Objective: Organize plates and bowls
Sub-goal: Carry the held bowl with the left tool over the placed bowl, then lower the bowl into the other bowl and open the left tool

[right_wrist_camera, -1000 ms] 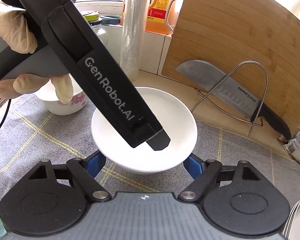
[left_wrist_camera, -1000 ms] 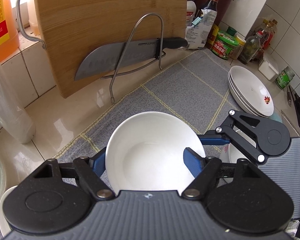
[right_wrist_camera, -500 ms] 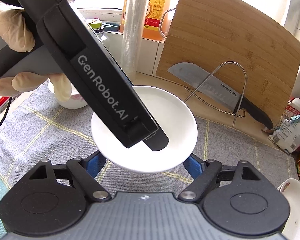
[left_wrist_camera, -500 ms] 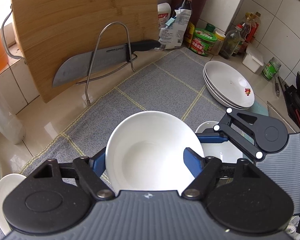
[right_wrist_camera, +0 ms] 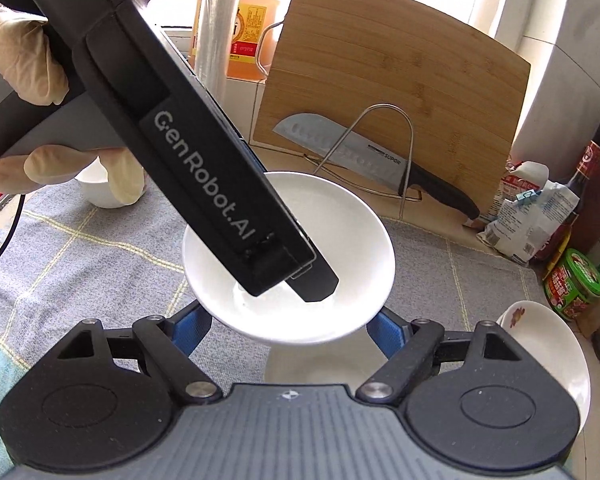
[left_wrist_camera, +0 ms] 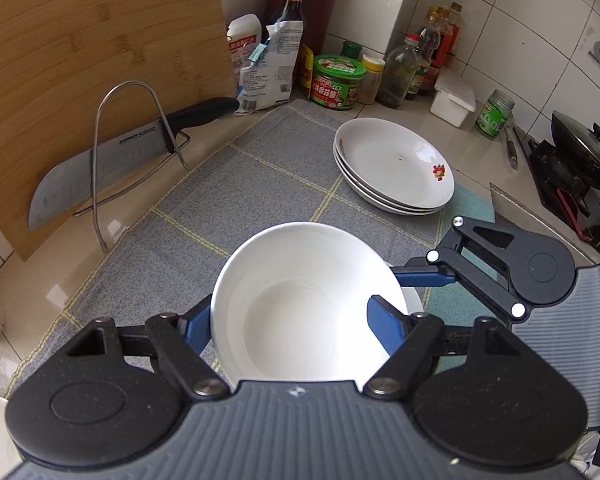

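A plain white bowl (left_wrist_camera: 306, 304) is held above the grey mat between both grippers. My left gripper (left_wrist_camera: 288, 322) has its blue pads on the bowl's two sides. My right gripper (right_wrist_camera: 288, 326) also has its pads on the bowl (right_wrist_camera: 352, 232) from the opposite side; it shows at the right of the left wrist view (left_wrist_camera: 440, 280). A second white bowl (right_wrist_camera: 320, 360) sits directly beneath, mostly hidden. A stack of white plates (left_wrist_camera: 394, 164) with a red mark lies on the mat to the right.
A grey checked mat (left_wrist_camera: 236, 184) covers the counter. A bamboo cutting board (left_wrist_camera: 92, 60) and a knife (left_wrist_camera: 112, 160) in a wire stand are at the back left. Bottles and jars (left_wrist_camera: 336, 84) line the back wall. A small floral bowl (right_wrist_camera: 100, 188) sits at left.
Both grippers carried the bowl to the right across the mat, away from the cutting board. The second bowl has come in under it and the plate stack is closer.
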The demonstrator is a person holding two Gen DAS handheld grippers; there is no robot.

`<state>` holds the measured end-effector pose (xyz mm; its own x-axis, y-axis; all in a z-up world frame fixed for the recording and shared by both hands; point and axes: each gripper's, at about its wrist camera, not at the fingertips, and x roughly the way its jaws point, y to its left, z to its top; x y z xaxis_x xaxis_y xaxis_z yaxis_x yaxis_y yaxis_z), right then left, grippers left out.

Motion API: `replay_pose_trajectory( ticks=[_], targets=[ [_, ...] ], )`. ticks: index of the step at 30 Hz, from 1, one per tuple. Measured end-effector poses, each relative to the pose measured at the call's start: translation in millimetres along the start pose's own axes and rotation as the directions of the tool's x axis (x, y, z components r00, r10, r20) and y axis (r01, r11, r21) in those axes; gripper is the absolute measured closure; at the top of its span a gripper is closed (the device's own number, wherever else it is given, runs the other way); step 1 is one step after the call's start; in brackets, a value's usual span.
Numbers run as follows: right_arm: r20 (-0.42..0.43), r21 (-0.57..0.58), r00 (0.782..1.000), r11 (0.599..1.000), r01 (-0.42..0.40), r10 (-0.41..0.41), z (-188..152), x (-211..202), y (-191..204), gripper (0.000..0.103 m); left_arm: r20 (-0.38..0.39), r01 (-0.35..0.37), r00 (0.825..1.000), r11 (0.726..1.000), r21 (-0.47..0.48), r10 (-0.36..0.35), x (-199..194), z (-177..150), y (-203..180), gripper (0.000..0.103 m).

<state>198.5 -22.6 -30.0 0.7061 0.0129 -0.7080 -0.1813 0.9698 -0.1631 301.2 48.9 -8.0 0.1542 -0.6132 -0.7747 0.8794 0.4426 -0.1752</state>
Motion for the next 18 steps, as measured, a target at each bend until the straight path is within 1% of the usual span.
replay_pose_trajectory(
  ticks=[6,11,15,18],
  targets=[
    [-0.019,0.047,0.998,0.997,0.063,-0.063,-15,-10,-15,0.016,-0.002,0.046,0.999,0.997,0.058,-0.046,15,11,-20,0.025],
    [-0.042,0.08,0.994,0.992,0.099,-0.096,-27,-14,-24,0.016,-0.01,0.076,0.997,0.994,0.078,-0.076,28,16,-32,0.025],
    [-0.058,0.104,0.994,0.99,0.1,-0.094,-33,-13,-27,0.016,-0.023,0.088,0.996,0.993,0.079,-0.086,38,16,-37,0.025],
    [-0.068,0.128,0.995,0.988,0.084,-0.076,-36,-9,-32,0.016,-0.037,0.087,0.996,0.993,0.075,-0.084,43,15,-37,0.025]
  ],
)
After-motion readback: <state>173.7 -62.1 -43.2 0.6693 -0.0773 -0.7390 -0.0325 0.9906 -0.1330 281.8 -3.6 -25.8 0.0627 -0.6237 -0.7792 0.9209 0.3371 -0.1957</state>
